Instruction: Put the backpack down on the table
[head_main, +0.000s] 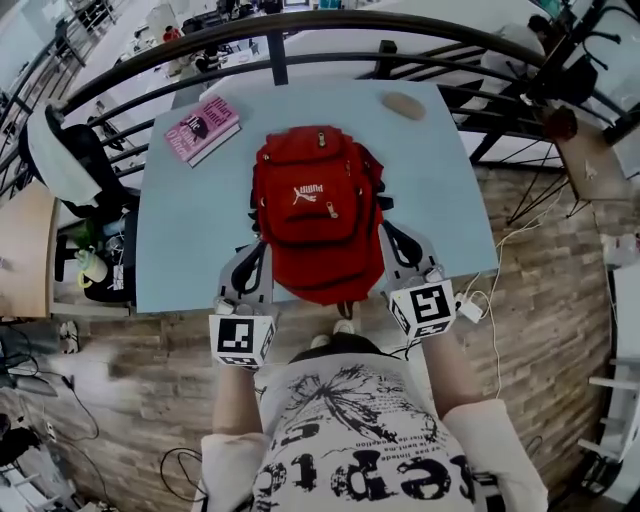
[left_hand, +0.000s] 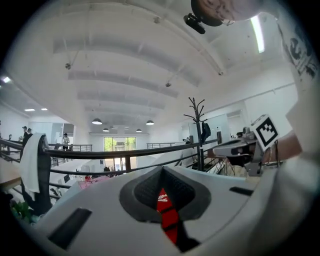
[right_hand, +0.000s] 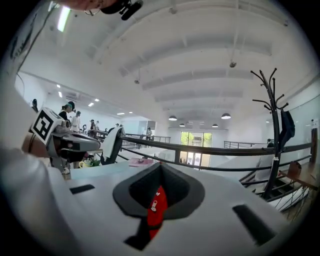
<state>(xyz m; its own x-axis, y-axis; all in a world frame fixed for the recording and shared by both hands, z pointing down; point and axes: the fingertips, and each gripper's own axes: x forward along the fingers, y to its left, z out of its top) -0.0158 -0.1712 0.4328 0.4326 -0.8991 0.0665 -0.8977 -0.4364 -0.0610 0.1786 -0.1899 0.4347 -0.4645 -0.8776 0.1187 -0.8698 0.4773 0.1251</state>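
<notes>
- Head view only: whole red backpack (head_main: 318, 210) against the table (head_main: 180, 230), book (head_main: 202, 128) beyond.
- Left gripper view: left gripper (left_hand: 162, 196) closed on a red strap (left_hand: 169, 220).
- Right gripper view: right gripper (right_hand: 156, 199) closed on red backpack fabric.

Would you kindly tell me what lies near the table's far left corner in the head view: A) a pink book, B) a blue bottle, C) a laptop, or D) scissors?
A: a pink book lies on the table near that corner, beyond the red backpack.
</notes>
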